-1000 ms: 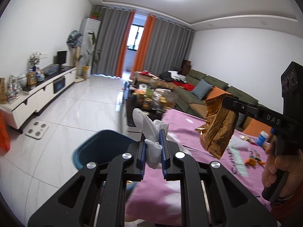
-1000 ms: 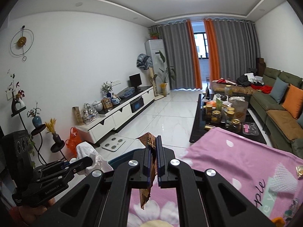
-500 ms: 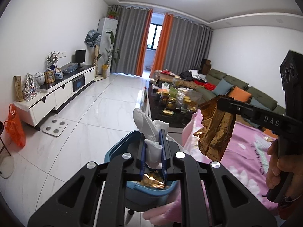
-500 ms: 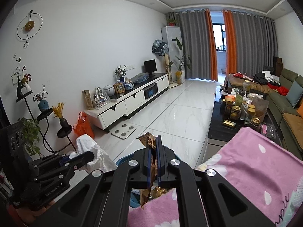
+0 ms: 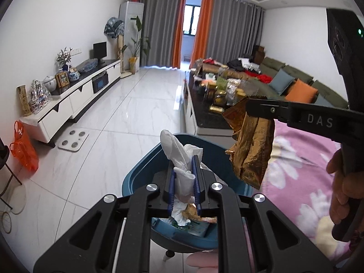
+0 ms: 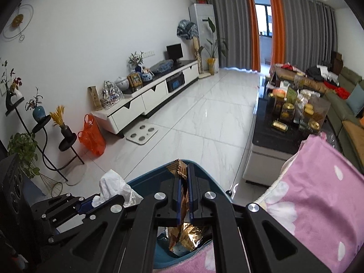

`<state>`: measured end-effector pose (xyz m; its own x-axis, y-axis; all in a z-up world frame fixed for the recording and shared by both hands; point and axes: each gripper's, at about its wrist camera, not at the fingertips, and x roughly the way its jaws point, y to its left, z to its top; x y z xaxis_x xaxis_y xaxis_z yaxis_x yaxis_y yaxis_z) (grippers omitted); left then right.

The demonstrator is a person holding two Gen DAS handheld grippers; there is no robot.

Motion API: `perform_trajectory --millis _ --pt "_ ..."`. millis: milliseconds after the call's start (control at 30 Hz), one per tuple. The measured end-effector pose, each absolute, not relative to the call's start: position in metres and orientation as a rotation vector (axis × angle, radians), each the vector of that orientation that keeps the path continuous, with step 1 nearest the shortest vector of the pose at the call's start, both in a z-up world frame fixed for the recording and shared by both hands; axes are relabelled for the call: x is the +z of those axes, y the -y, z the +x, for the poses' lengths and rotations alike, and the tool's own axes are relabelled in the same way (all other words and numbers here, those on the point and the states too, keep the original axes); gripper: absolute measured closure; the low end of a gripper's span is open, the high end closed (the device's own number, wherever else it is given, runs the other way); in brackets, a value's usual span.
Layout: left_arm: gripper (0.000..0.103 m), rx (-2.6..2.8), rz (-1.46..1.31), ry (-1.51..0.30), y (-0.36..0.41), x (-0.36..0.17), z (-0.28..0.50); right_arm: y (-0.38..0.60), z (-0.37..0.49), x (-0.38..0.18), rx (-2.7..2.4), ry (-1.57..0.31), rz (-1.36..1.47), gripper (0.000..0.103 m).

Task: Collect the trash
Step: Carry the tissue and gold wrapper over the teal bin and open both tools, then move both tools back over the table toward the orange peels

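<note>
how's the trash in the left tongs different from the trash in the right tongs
The left tongs pinch a white crumpled tissue; the right tongs pinch a gold foil wrapper. The tissue is soft, matte and bunched, while the wrapper is shiny, creased and flatter. The tissue sticks up past the tips; the wrapper mostly hangs below them. Both are clamped tight over the blue bin.

Bin [image 5: 145,170] mouth open below — trash [image 5: 200,216] inside, seemingly.
</note>
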<state>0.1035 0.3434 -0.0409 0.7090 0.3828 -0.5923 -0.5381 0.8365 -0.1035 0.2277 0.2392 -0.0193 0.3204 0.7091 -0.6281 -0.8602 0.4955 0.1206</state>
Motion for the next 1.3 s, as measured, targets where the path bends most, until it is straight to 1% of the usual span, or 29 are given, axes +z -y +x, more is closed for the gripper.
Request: perform_trajectory --millis 200,267,333,367,400,433,467,500,600,633,667,700,800,833,867,933,1000,1100,1167,1300 --pt "0.084 0.522 -0.282 -0.639 -0.344 -0.065 0.141 -0.253 0.239 -0.041 1.029 -0.759 -0.265 0.098" --pt "0.084 0.52 -0.283 -0.658 -0.346 -0.074 0.151 -0.254 0.244 -0.047 1.014 -0.777 -0.263 0.093" --pt "0.084 0.523 -0.283 -0.672 -0.35 -0.083 0.16 -0.257 0.247 -0.052 1.007 -0.803 -0.267 0.092" --pt "0.08 0.521 -0.287 -0.682 -0.351 -0.087 0.166 -0.258 0.247 -0.053 1.004 -0.804 -0.268 0.092" --pt "0.071 0.523 -0.286 -0.687 -0.352 -0.091 0.168 -0.258 0.248 -0.056 1.002 -0.811 -0.267 0.089" --pt "0.067 0.525 -0.286 -0.693 -0.355 -0.095 0.173 -0.259 0.249 -0.057 0.996 -0.818 -0.267 0.078" --pt "0.061 0.528 -0.288 -0.701 -0.357 -0.099 0.179 -0.259 0.25 -0.058 0.992 -0.821 -0.262 0.068" --pt "0.053 0.529 -0.288 -0.706 -0.362 -0.104 0.178 -0.259 0.251 -0.058 0.985 -0.819 -0.259 0.066" --pt "0.041 0.541 -0.289 -0.715 -0.365 -0.111 0.186 -0.255 0.252 -0.056 0.979 -0.817 -0.24 0.063" --pt "0.037 0.541 -0.289 -0.714 -0.366 -0.112 0.189 -0.253 0.253 -0.055 0.98 -0.815 -0.233 0.059" --pt "0.029 0.542 -0.291 -0.712 -0.365 -0.112 0.188 -0.25 0.253 -0.053 0.985 -0.814 -0.219 0.059" --pt "0.026 0.549 -0.29 -0.707 -0.364 -0.112 0.19 -0.246 0.253 -0.051 0.986 -0.81 -0.206 0.059" --pt "0.023 0.563 -0.285 -0.704 -0.366 -0.108 0.189 -0.232 0.257 -0.044 0.992 -0.8 -0.168 0.059" --pt "0.022 0.563 -0.287 -0.698 -0.365 -0.105 0.186 -0.225 0.255 -0.04 0.992 -0.786 -0.155 0.057" --pt "0.021 0.562 -0.285 -0.688 -0.364 -0.101 0.185 -0.219 0.254 -0.037 0.995 -0.775 -0.145 0.052" --pt "0.017 0.566 -0.275 -0.675 -0.359 -0.093 0.177 -0.207 0.25 -0.03 0.999 -0.752 -0.129 0.046" --pt "0.012 0.561 -0.268 -0.658 -0.353 -0.083 0.17 -0.19 0.243 -0.022 0.998 -0.711 -0.122 0.044" --pt "0.007 0.563 -0.251 -0.638 -0.342 -0.071 0.159 -0.168 0.235 -0.014 0.994 -0.672 -0.098 0.038" --pt "0.007 0.564 -0.241 -0.629 -0.334 -0.064 0.15 -0.155 0.231 -0.011 0.994 -0.652 -0.09 0.031" --pt "0.006 0.556 -0.22 -0.615 -0.306 -0.048 0.144 -0.12 0.221 -0.007 0.96 -0.594 -0.073 0.023"
